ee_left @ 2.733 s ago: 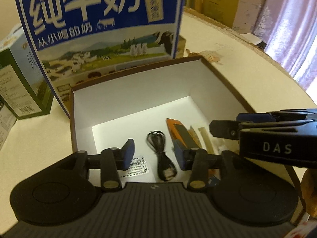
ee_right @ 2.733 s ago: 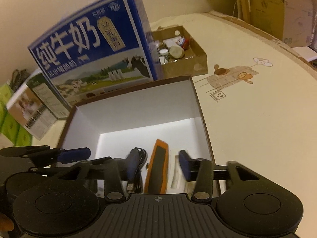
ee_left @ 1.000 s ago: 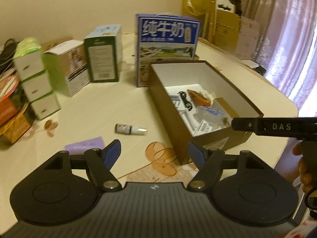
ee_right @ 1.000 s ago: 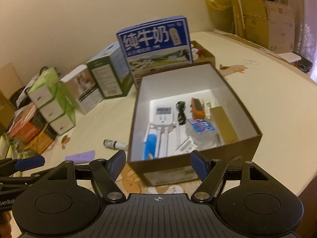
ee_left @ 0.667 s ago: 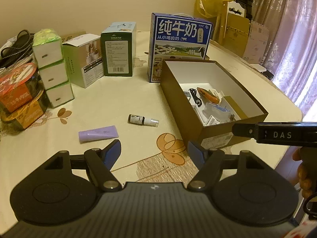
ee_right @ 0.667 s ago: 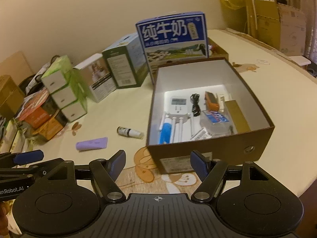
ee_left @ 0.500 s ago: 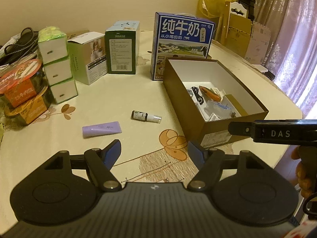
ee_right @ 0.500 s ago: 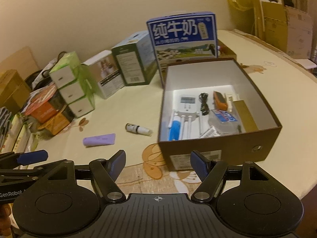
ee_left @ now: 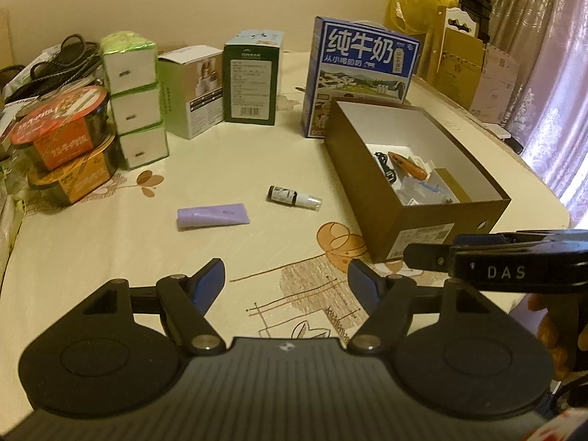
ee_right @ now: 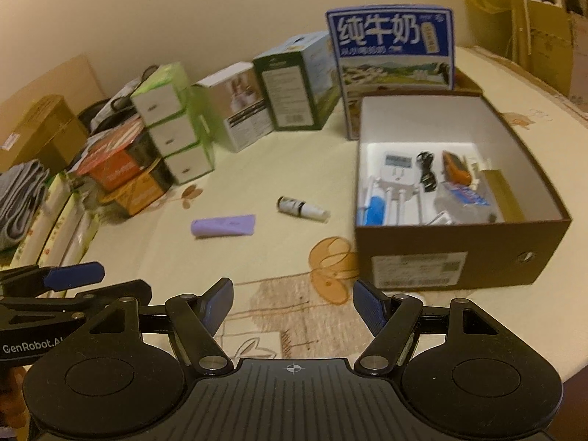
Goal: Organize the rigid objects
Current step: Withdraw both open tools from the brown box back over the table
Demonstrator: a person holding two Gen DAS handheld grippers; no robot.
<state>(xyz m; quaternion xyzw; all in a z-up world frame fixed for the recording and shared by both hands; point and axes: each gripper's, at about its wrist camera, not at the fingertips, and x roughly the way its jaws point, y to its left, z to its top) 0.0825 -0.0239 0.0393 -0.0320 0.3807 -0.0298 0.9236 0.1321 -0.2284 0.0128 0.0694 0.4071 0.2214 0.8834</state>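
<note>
Two grippers, left point(ee_left: 286, 282) and right point(ee_right: 293, 302), gape empty at frame bottom; tube point(ee_left: 213, 215) and bottle point(ee_left: 294, 197) lie mid-frame, left of the box point(ee_left: 433, 230).

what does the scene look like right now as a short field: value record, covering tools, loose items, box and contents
left tool: open, empty, over the table
right tool: open, empty, near the box front
loose on table: purple tube, small bottle, both lying flat, apart
brown box: open, no lid
in box: orange tool, black cable, white timer plug, blue-handled item
behind box: blue milk carton, upright
</note>
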